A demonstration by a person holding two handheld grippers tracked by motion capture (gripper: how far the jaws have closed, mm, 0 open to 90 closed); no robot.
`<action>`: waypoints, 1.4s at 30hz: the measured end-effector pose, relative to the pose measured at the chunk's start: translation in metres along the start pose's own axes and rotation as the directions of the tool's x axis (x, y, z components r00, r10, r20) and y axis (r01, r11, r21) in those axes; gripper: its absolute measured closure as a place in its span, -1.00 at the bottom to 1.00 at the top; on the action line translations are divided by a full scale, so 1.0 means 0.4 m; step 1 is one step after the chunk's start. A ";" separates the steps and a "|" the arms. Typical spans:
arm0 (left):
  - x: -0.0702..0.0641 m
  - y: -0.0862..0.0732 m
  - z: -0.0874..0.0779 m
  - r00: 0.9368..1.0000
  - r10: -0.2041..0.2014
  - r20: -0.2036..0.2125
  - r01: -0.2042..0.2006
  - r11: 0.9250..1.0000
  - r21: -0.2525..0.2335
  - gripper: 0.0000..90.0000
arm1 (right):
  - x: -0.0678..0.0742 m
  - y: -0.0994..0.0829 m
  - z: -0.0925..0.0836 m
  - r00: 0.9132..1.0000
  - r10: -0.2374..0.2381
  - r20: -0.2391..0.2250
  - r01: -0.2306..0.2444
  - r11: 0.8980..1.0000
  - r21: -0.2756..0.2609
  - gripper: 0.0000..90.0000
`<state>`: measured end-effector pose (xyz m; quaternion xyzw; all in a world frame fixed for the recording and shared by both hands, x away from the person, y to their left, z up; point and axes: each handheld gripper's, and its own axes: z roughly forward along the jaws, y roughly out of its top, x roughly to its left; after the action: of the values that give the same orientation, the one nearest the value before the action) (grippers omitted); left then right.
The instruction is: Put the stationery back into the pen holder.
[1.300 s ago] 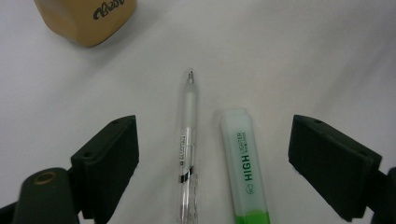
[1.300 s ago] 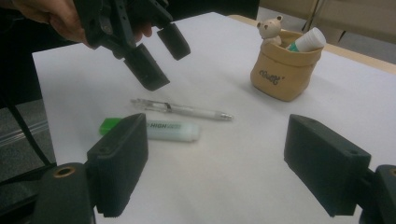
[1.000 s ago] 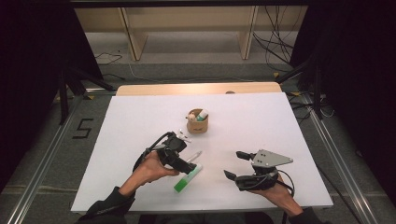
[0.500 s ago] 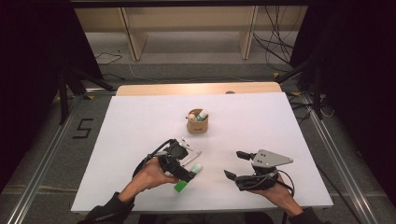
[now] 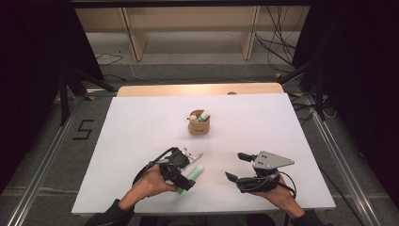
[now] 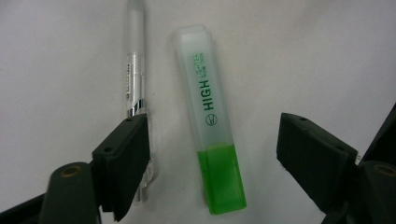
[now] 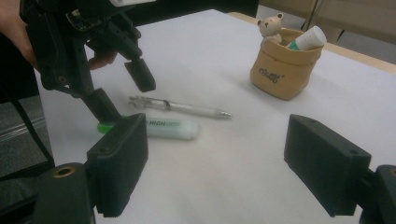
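Hovering over a white-covered table (image 5: 141, 122), the person's left gripper (image 6: 212, 154) holds its black jaws spread wide either side of a green highlighter with a frosted cap (image 6: 210, 116), apparently lined up to pinch it, while a clear plastic pen (image 6: 133, 84) lies just beside, under one jaw. Well apart, the right gripper (image 7: 224, 172) waits equally wide and empty. Farther back, a small tan pouch-shaped pot (image 7: 285, 65) holds a bear figure (image 7: 271, 25) and a white, green-banded tube (image 7: 308, 37).

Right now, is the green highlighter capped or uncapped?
Capped. In the left gripper view the highlighter lies flat on the table, its translucent cap covering the tip, between the left gripper's open jaws.
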<state>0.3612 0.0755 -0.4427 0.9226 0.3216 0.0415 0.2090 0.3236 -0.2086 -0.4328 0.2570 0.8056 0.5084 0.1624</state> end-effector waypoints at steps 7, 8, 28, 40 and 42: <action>-0.009 -0.012 0.022 1.000 -0.001 -0.004 0.001 0.999 0.033 -0.27 | 0.001 -0.001 0.003 1.000 0.000 0.001 0.000 1.000 0.004 -0.50; -0.010 -0.013 0.025 1.000 0.000 -0.001 0.000 0.999 0.039 -0.25 | 0.001 -0.001 0.003 1.000 -0.001 0.000 0.001 1.000 0.005 -0.50; -0.013 -0.020 0.049 0.999 0.012 -0.033 -0.009 0.997 0.078 0.21 | 0.004 -0.003 0.005 1.000 -0.001 -0.007 0.001 1.000 0.009 -0.50; -0.014 -0.018 0.048 0.999 0.032 -0.033 -0.029 0.997 0.076 0.47 | 0.006 -0.004 0.008 1.000 -0.008 -0.009 0.009 1.000 0.014 -0.50; -0.013 -0.017 0.047 0.999 0.037 -0.033 -0.035 0.997 0.070 0.48 | 0.007 -0.004 0.008 1.000 -0.011 -0.009 0.011 1.000 0.016 -0.50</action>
<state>0.3571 0.0705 -0.4622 0.9341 0.3098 0.0500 0.1704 0.3227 -0.2051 -0.4355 0.2515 0.8119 0.5021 0.1596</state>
